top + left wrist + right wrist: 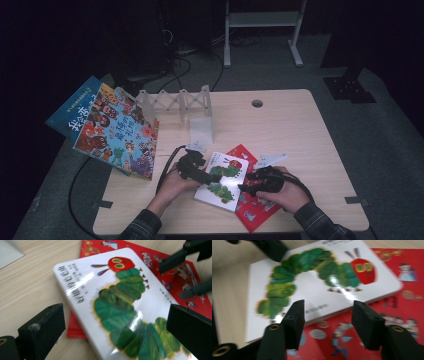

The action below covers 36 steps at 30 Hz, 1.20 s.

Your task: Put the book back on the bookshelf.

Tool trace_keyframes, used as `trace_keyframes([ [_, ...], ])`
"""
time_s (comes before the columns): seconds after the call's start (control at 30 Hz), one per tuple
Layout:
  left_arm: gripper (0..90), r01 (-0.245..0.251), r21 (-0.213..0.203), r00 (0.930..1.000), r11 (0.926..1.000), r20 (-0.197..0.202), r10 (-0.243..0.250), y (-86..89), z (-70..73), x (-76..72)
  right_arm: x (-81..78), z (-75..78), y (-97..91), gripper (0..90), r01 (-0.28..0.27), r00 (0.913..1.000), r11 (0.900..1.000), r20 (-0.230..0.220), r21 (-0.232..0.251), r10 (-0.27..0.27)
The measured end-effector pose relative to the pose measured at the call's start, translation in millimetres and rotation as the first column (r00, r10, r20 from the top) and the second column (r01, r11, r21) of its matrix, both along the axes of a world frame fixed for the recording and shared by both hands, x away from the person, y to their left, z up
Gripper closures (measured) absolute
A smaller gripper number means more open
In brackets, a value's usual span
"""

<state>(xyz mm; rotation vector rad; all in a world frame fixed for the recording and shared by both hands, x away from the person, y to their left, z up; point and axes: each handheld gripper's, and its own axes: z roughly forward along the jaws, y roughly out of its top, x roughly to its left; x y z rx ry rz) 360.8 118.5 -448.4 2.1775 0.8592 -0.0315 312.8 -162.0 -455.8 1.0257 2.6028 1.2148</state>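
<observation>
The caterpillar book (222, 181) lies askew on a red book (252, 210) near the table's (300, 130) front edge, long axis running near-left to far-right. The left gripper (216, 176), jaws wide, faces its left edge; the right gripper (245, 189), half-open and empty, sits at its right edge, equally close.

Covered, cropped and blurred parts of the books on the table

The caterpillar book (222, 181) hides much of the red picture book (256, 212) beneath it, and the right gripper (248, 184) covers more of the red cover near the table's front edge. In the left gripper view the caterpillar's tail runs off the bottom edge. The cover lettering is too blurred to read in either gripper view. The blue book (75, 107) at the table's left corner is half hidden by the cartoon-covered book (120, 131).
</observation>
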Motion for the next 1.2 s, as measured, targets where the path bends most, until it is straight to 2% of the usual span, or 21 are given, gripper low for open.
trace_keyframes([
  [0.07,0.9,-0.005,0.019,1.0,0.9998,-0.002,0.005,6.3,-1.6,-1.6,5.5,-0.4,-3.3,52.1,0.02,0.9998,0.9997,0.005,-0.013,-0.02],
  [0.13,1.0,-0.009,0.03,0.9999,0.9995,-0.011,0.009,11.8,-4.4,-3.4,10.8,-1.3,-5.3,58.9,0.035,0.9993,0.9984,0.018,-0.045,-0.034],
  [0.23,1.0,-0.007,0.049,0.9996,0.9988,-0.026,0.009,16.1,-7.3,-4.9,15.5,-3.3,-5.3,67.2,0.033,0.9995,0.9962,-0.002,-0.08,-0.033],
  [0.27,1.0,-0.013,0.041,0.999,0.9991,-0.043,0.014,16.2,-8.6,-5.5,16.0,-4.1,-4.9,68.8,0.029,0.9996,0.9956,-0.005,-0.09,-0.029],
  [0.43,2.9,0.023,0.043,0.9961,0.9988,-0.086,-0.019,11.5,-15.1,-6.0,16.0,-3.9,-3.0,70.4,0.02,0.9998,0.9953,0.0,-0.095,-0.02],
  [0.53,4.4,0.044,0.033,0.9949,0.9985,-0.092,-0.041,6.6,-15.9,-7.5,15.1,-4.2,-2.8,70.4,0.015,0.9999,0.9955,0.003,-0.093,-0.015],
  [0.63,3.9,0.042,0.029,0.9947,0.9987,-0.095,-0.039,6.2,-15.6,-7.5,13.8,-4.6,-1.7,69.9,0.008,1.0,0.9959,0.004,-0.09,-0.007],
  [0.7,5.3,0.055,-0.023,0.9909,0.9982,-0.122,-0.057,6.8,-14.6,-6.9,12.6,-5.0,-0.1,69.7,-0.004,1.0,0.9965,0.005,-0.084,0.004],
  [0.73,6.1,0.049,-0.019,0.9907,0.9986,-0.126,-0.051,5.1,-13.9,-7.4,11.7,-5.1,1.2,69.9,-0.009,1.0,0.9968,0.001,-0.08,0.009],
  [0.8,5.7,0.054,0.005,0.9925,0.9985,-0.11,-0.053,3.0,-13.1,-8.7,10.0,-4.8,3.1,71.5,-0.012,0.9999,0.996,0.008,-0.089,0.013],
  [0.97,5.6,0.045,-0.018,0.9916,0.9988,-0.121,-0.047,4.6,-10.8,-6.5,9.2,-4.9,3.7,72.3,-0.007,0.9999,0.9961,0.007,-0.088,0.008],
  [1.07,5.6,0.022,-0.059,0.9946,0.998,-0.099,-0.028,6.1,-3.8,-5.8,7.9,-4.7,5.0,72.1,-0.012,0.9999,0.9963,-0.003,-0.085,0.012],
  [1.13,5.7,0.009,-0.102,0.9969,0.9947,-0.077,-0.017,7.1,3.6,-5.4,6.6,-4.8,6.4,71.7,-0.019,0.9998,0.9962,-0.001,-0.085,0.019],
  [1.2,5.8,0.01,-0.106,0.9985,0.9943,-0.052,-0.016,5.7,10.1,-6.2,5.6,-4.7,7.7,71.2,-0.025,0.9997,0.9959,0.0,-0.087,0.025],
])
